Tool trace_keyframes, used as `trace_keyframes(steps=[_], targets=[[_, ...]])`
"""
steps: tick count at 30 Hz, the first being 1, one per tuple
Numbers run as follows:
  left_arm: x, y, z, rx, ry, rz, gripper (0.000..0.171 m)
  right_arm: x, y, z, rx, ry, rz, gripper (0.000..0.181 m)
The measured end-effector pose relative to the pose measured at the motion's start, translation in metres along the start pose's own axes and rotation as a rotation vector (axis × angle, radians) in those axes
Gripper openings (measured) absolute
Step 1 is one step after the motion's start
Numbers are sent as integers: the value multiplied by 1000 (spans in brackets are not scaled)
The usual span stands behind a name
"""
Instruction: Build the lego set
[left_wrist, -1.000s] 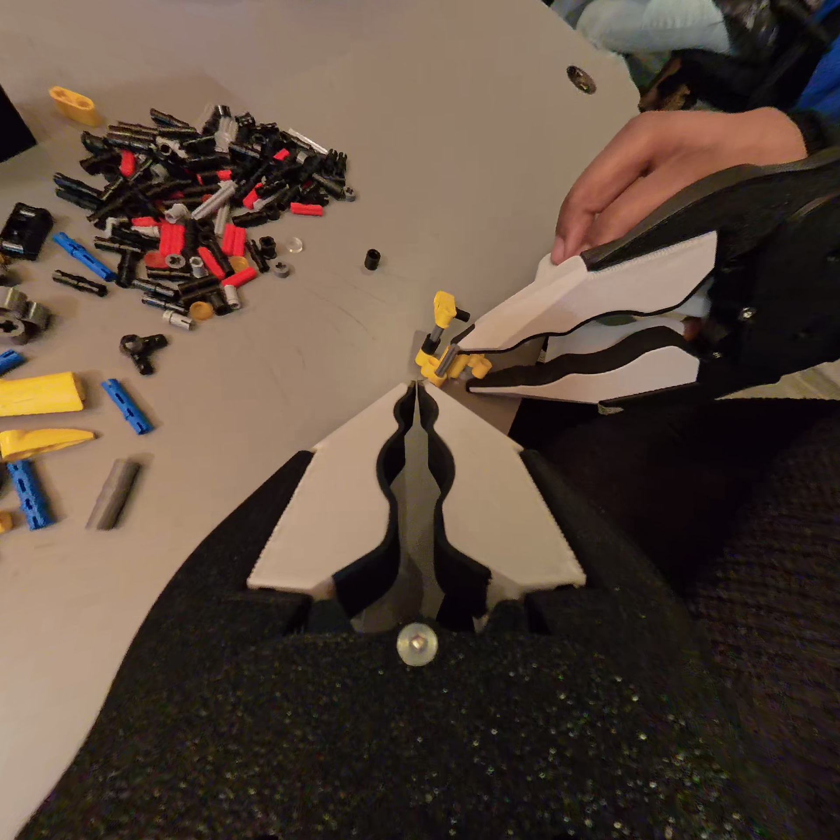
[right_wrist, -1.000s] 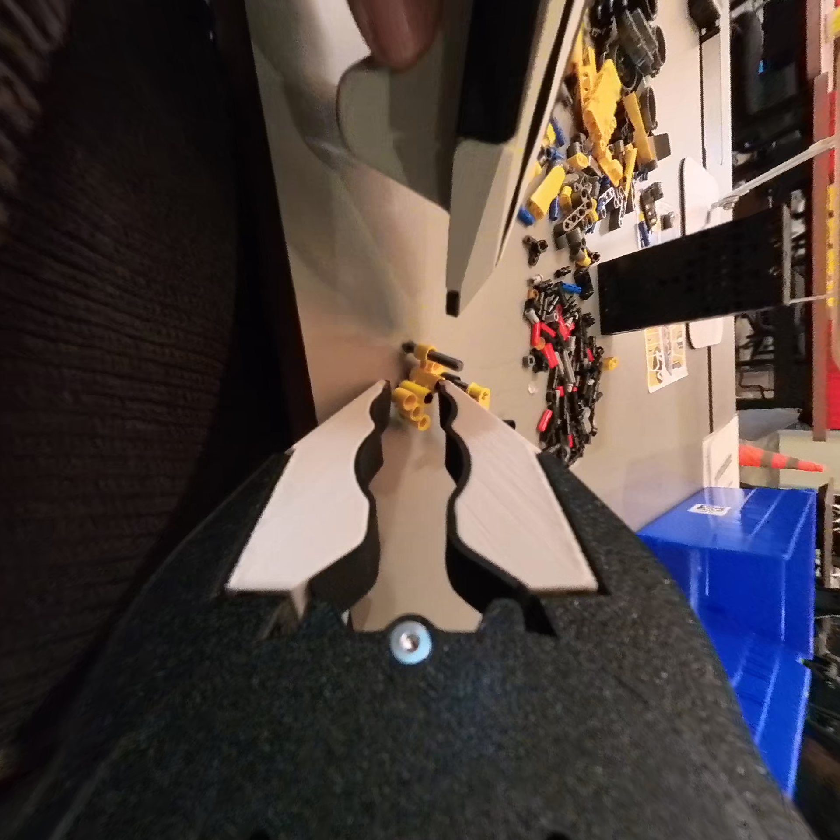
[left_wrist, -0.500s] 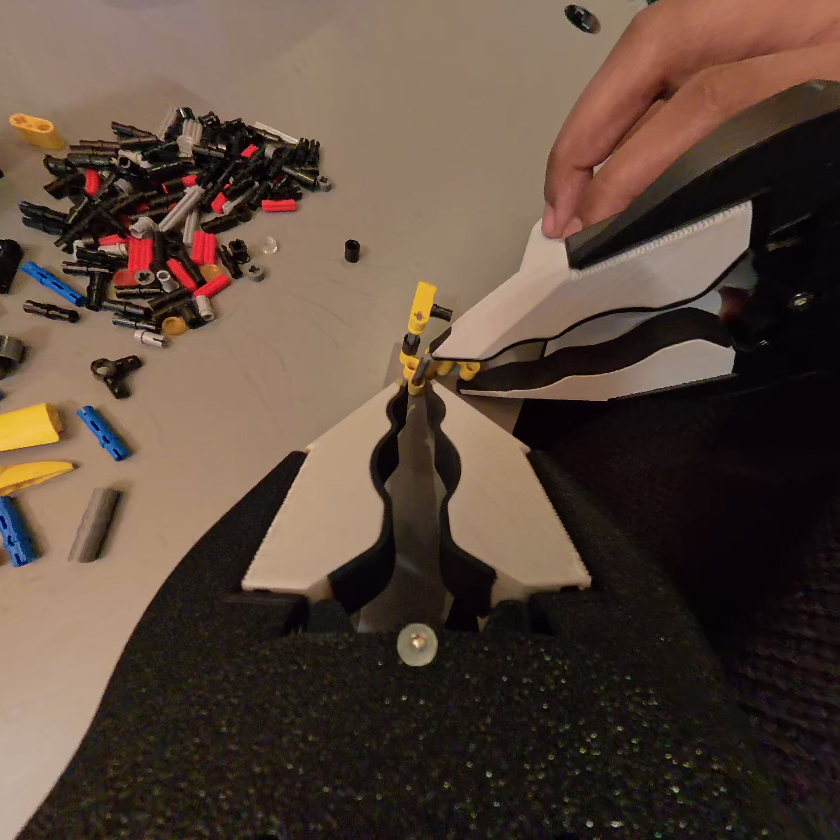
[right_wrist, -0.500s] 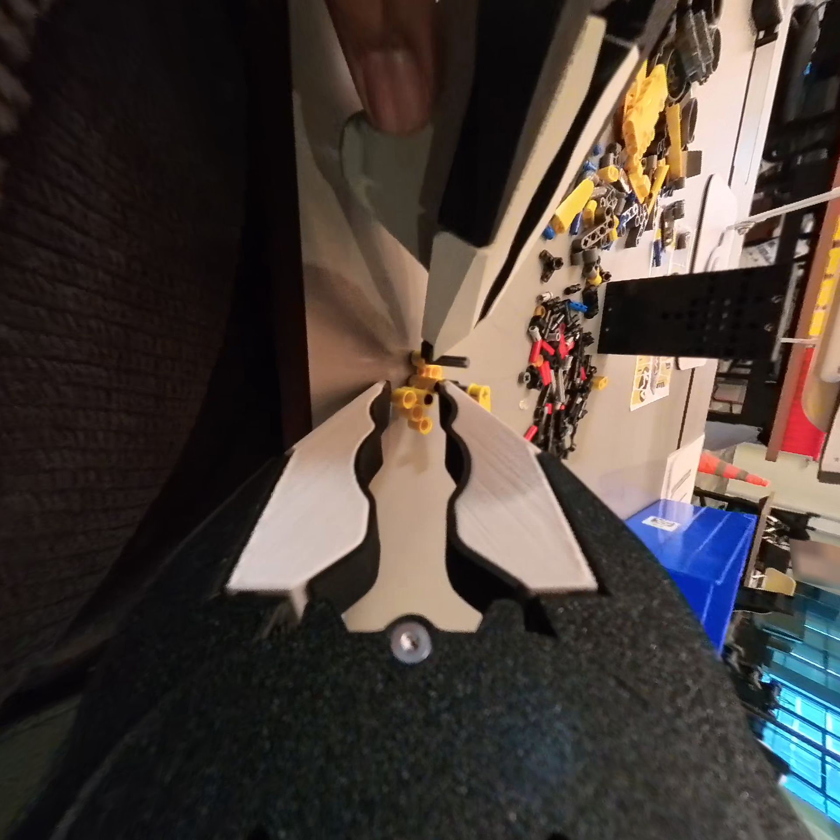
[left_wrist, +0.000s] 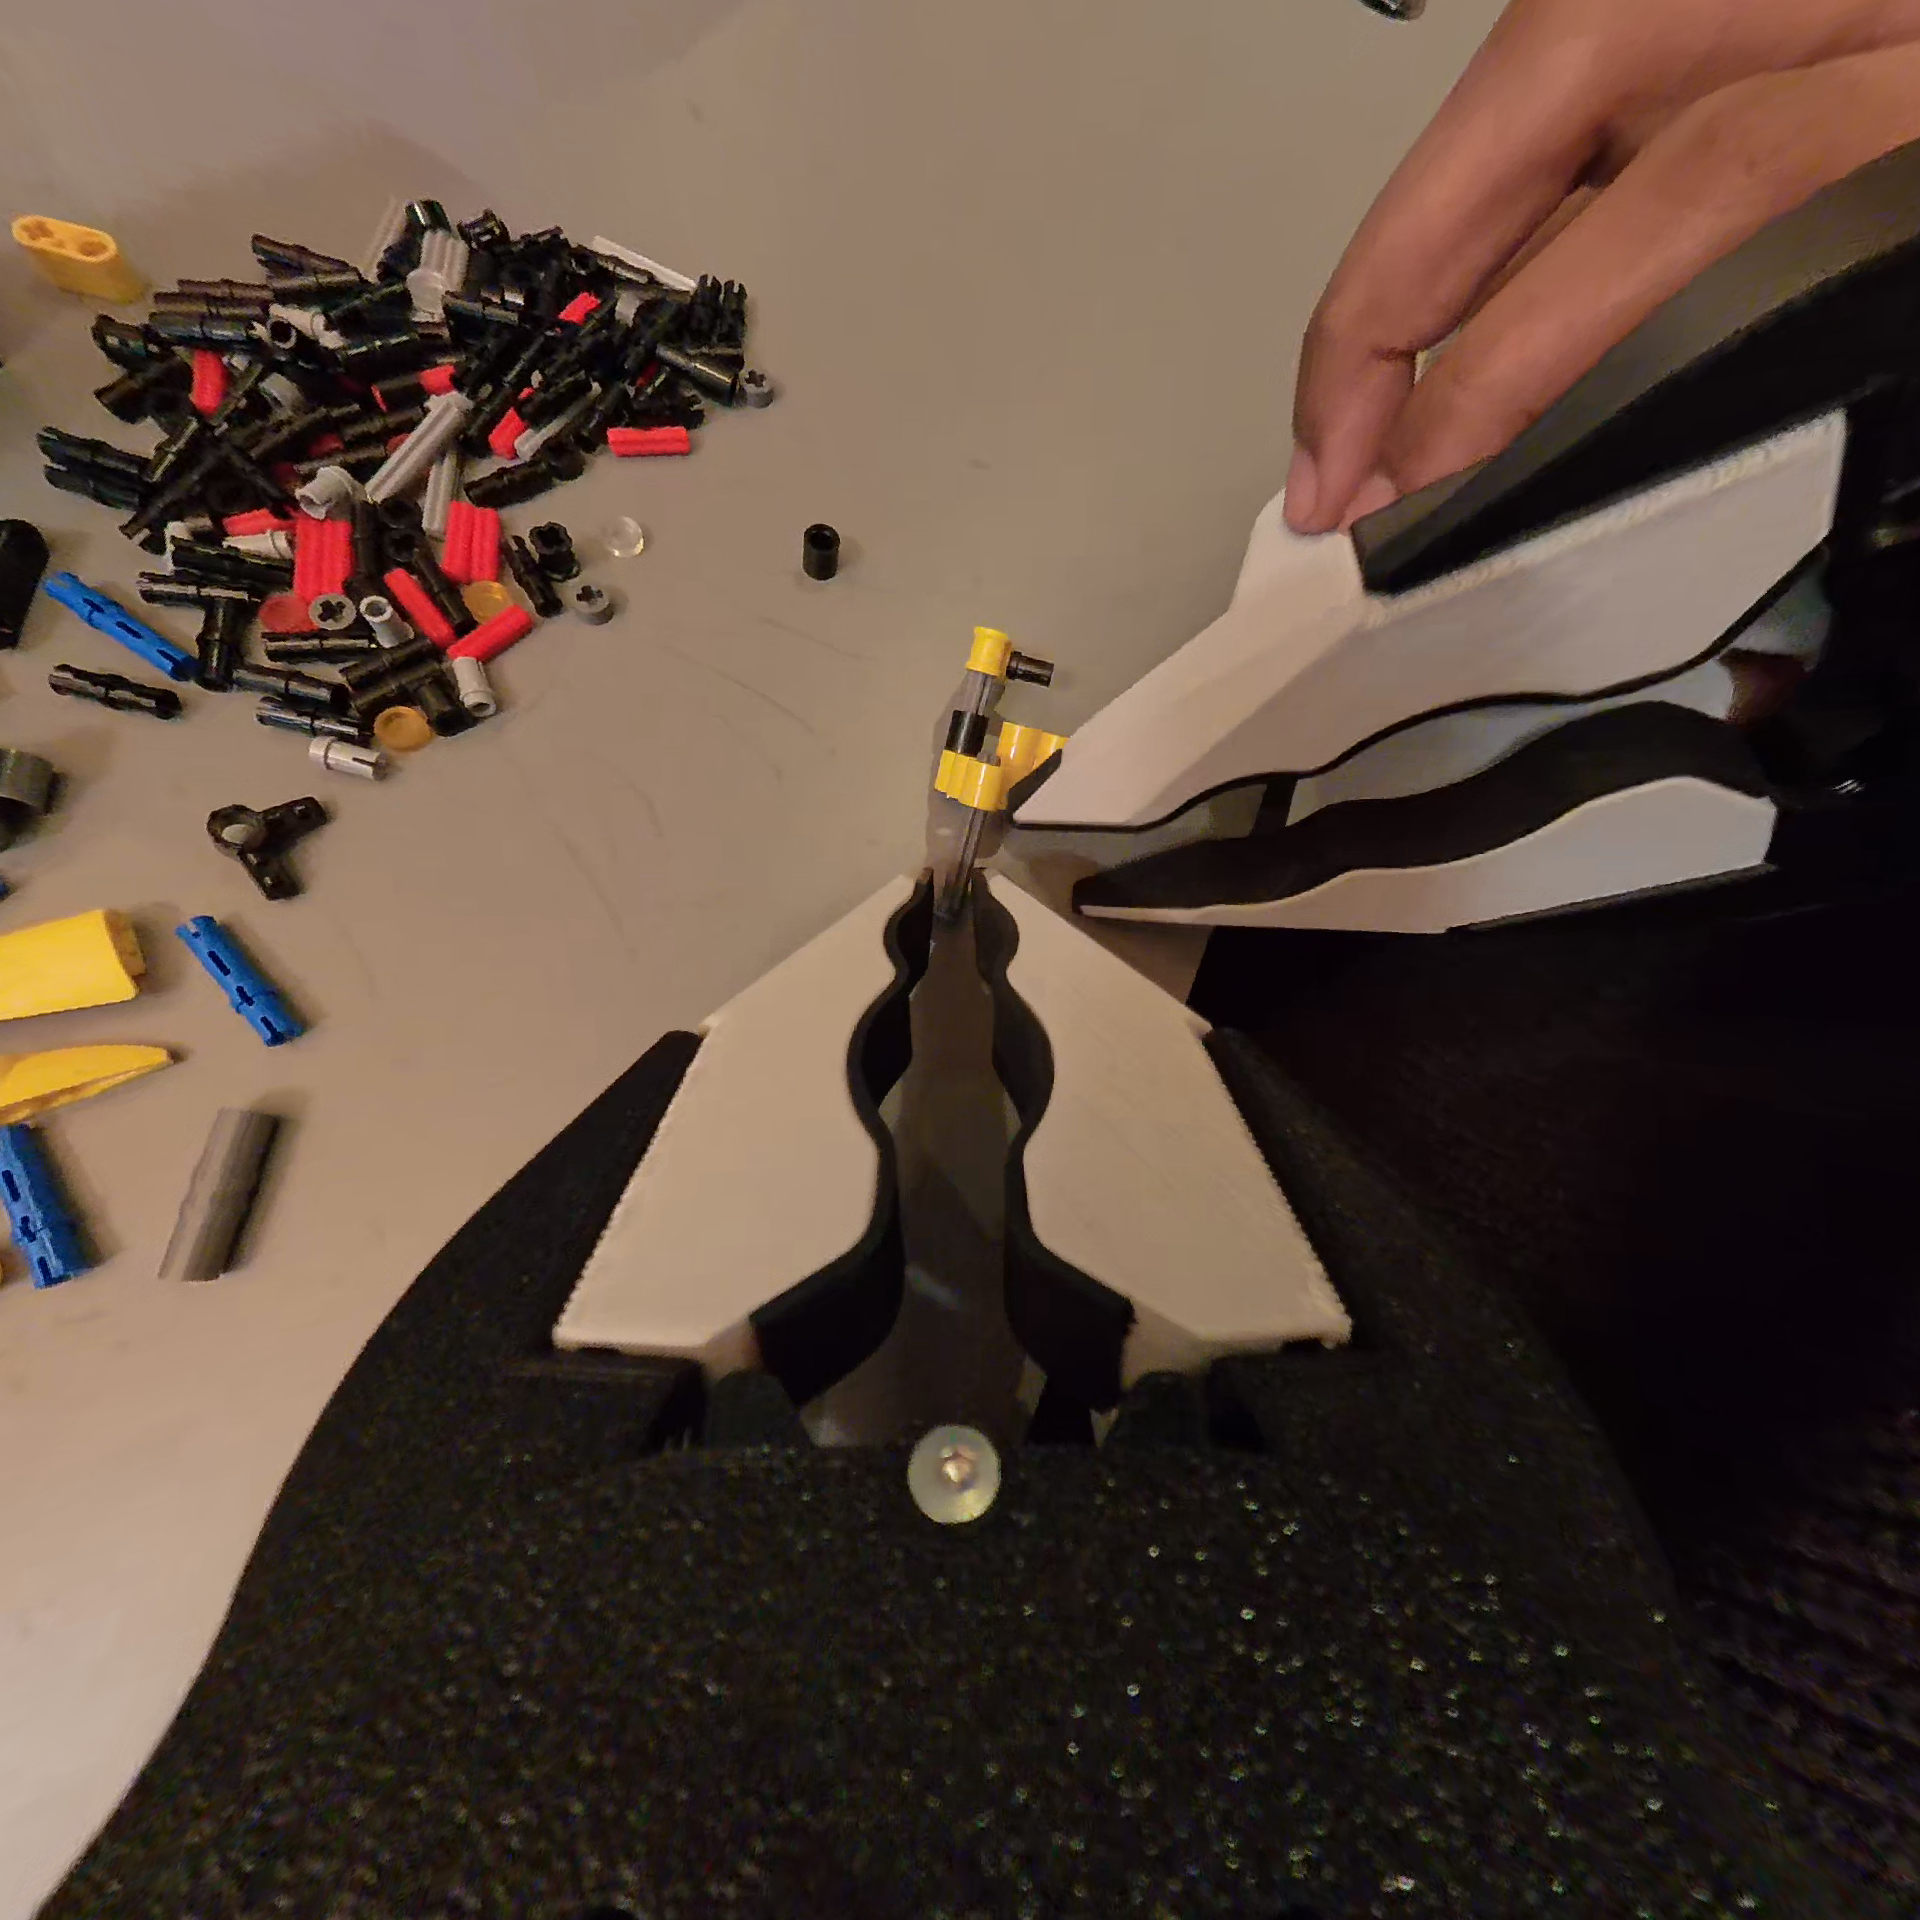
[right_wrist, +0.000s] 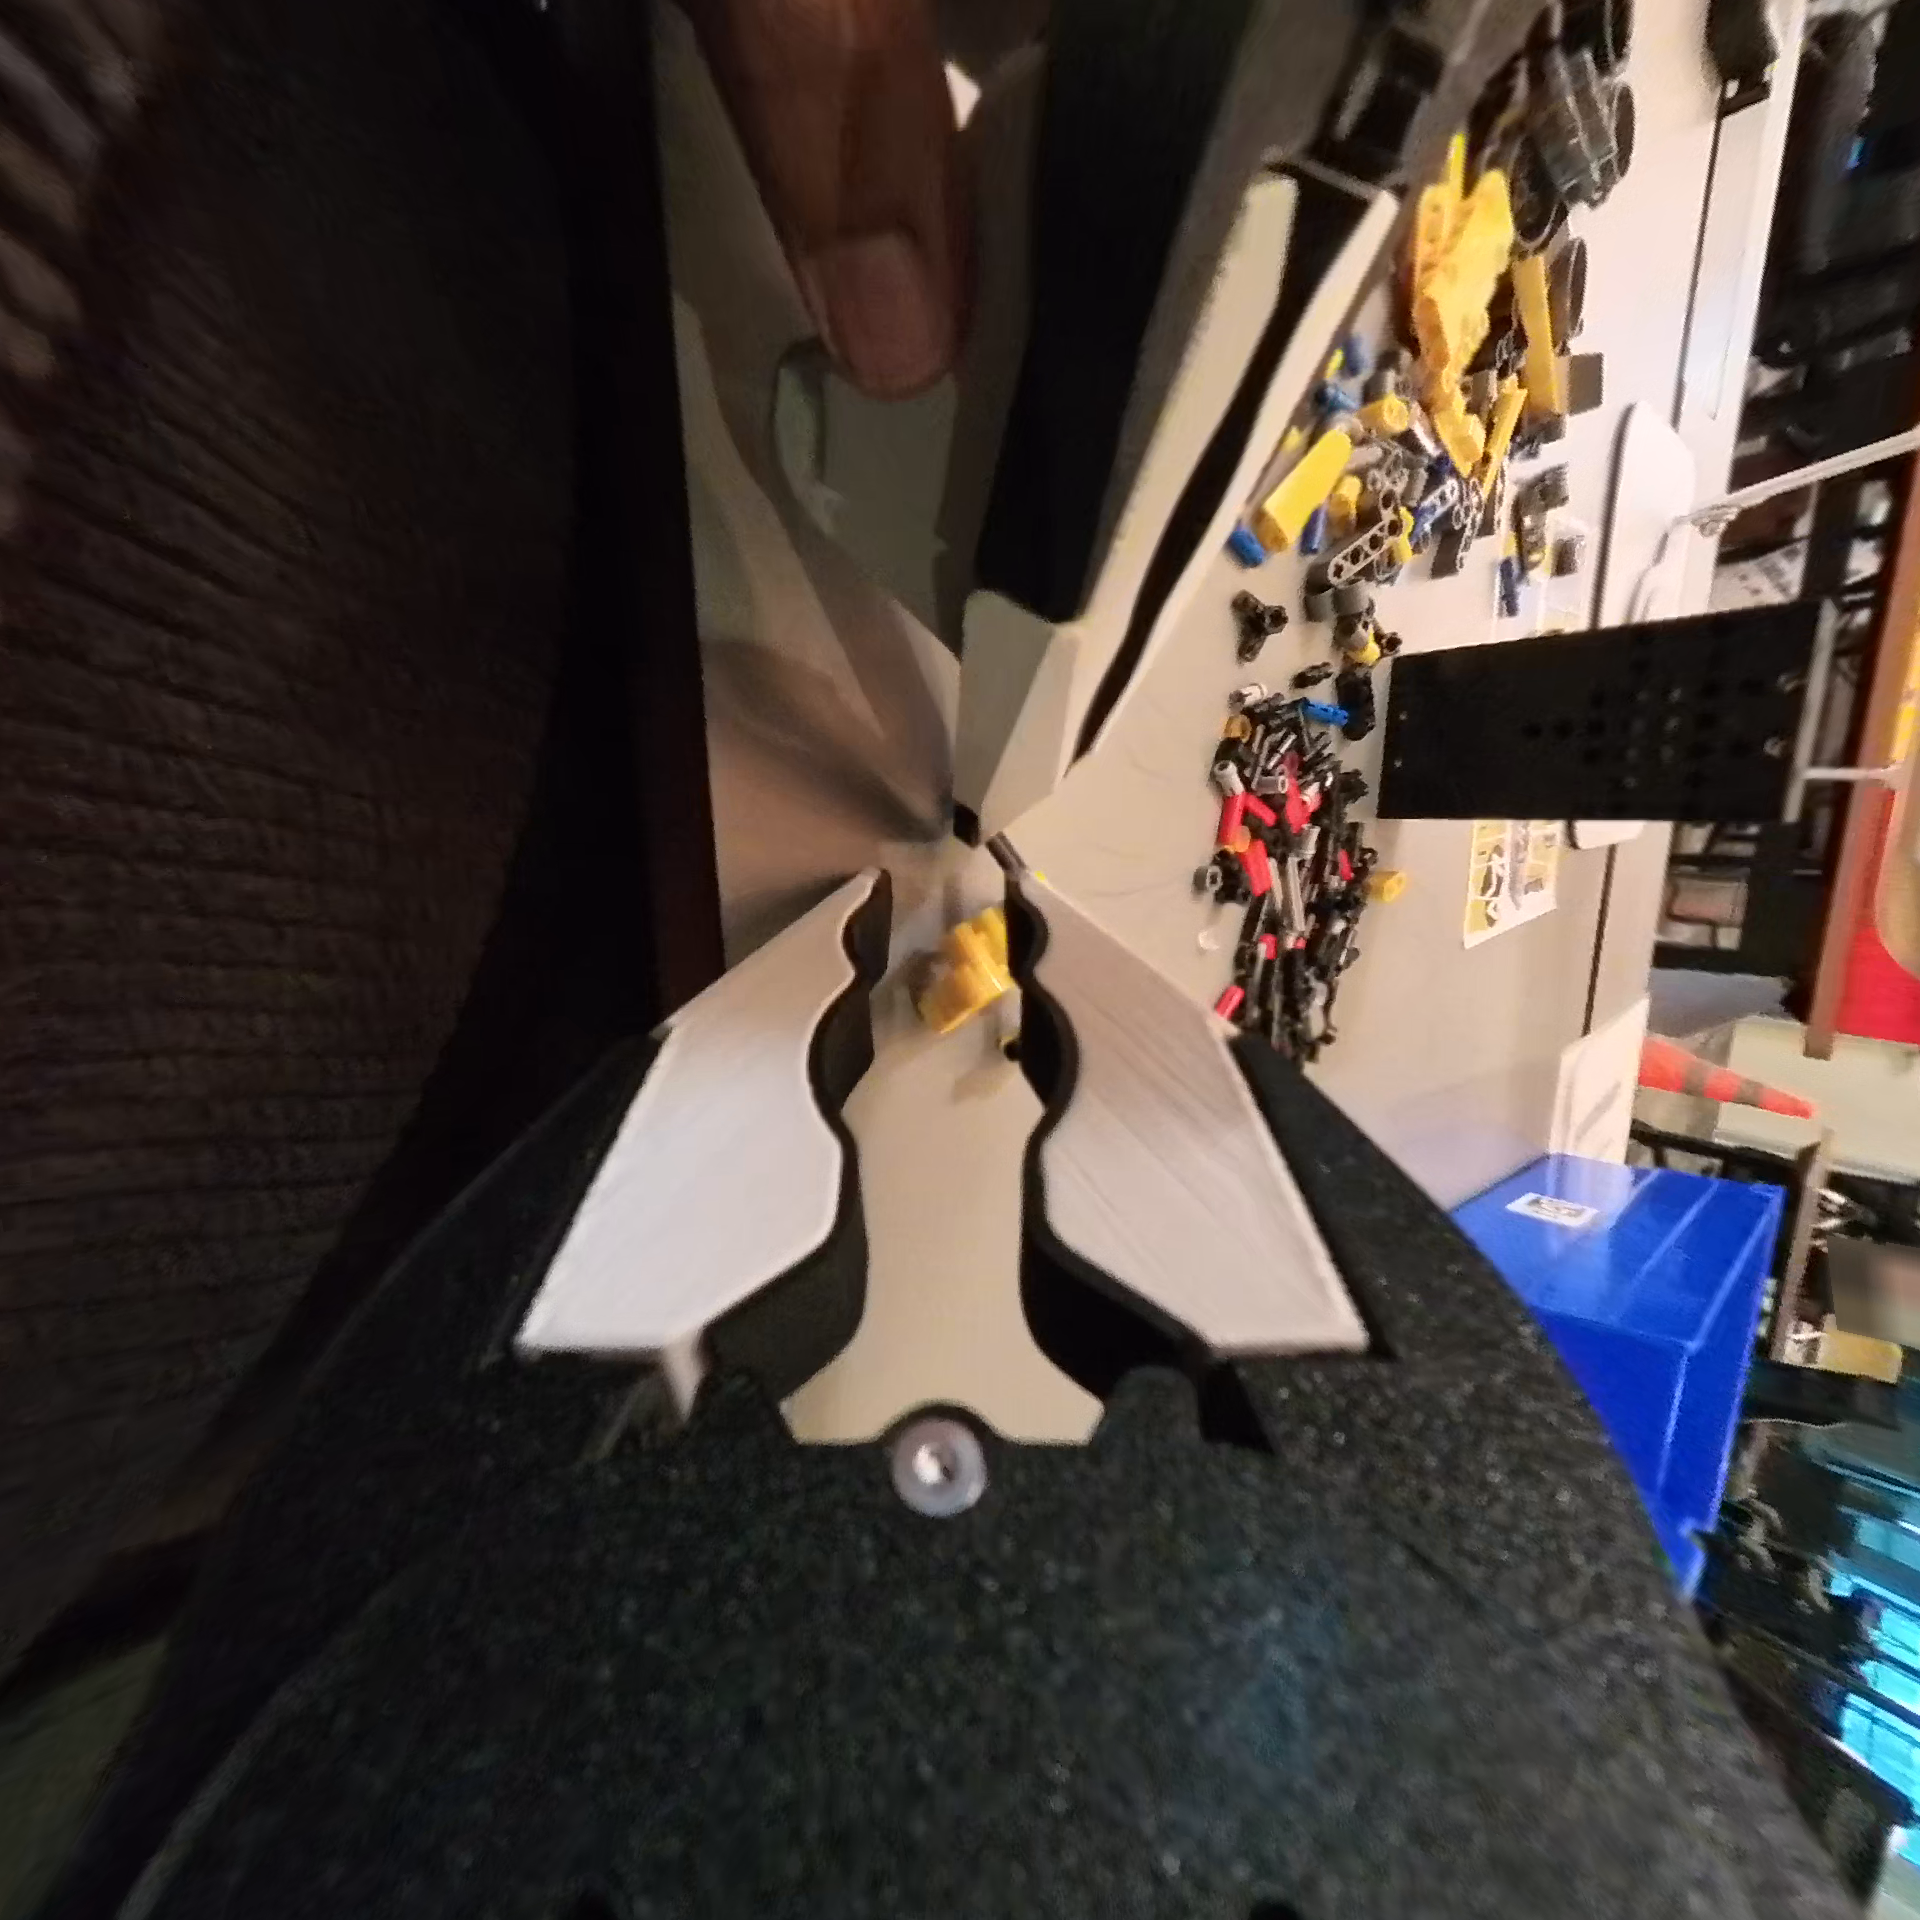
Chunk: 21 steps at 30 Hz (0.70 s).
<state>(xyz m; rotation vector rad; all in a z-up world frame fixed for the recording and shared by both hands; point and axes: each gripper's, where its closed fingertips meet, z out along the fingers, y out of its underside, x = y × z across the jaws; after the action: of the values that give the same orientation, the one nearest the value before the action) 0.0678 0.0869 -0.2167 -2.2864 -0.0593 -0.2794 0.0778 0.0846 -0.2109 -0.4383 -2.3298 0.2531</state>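
A small yellow assembly (left_wrist: 971, 774) on a thin grey and black axle stands upright just above the table (left_wrist: 1039, 260). My left gripper (left_wrist: 954, 891) is shut on the axle's lower end. My right gripper (left_wrist: 1044, 857) comes in from the right, with a hand (left_wrist: 1455, 312) on it and its upper fingertip against the assembly's yellow part. In the right wrist view, blurred, my right gripper (right_wrist: 948, 888) has its fingers a small gap apart. The yellow part (right_wrist: 966, 971) shows between them. I cannot tell whether the pads press it. The left gripper's tip (right_wrist: 1013, 727) meets it from above.
A pile of black, red and grey pins (left_wrist: 395, 416) lies at the far left. Blue pins (left_wrist: 241, 979), yellow pieces (left_wrist: 62, 961), a grey tube (left_wrist: 218, 1195) and a black bush (left_wrist: 821, 551) lie loose. A black perforated plate (right_wrist: 1590, 717) and a blue bin (right_wrist: 1621, 1351) stand beyond. My left and right fingertips are right by each other. Both grippers' tips are roughly 7 centimetres from the black bush (left_wrist: 821, 551).
My left gripper, shut and empty a second ago, has moved up and closed on the axle. The assembly has turned upright. It now shows deeper between my right fingers.
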Motion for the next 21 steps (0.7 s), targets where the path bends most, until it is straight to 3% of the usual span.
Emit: trace_keyframes(steps=[7,11,21], targets=[[0,-2,-1,2,1,6,7,12,5,-17,56,-7,192,22],[2,0,-9,-8,-6,8,7,9,19,-13,37,-33,288,22],[1,8,-2,-56,8,1,5,2,15,-8,102,-182,482,32]])
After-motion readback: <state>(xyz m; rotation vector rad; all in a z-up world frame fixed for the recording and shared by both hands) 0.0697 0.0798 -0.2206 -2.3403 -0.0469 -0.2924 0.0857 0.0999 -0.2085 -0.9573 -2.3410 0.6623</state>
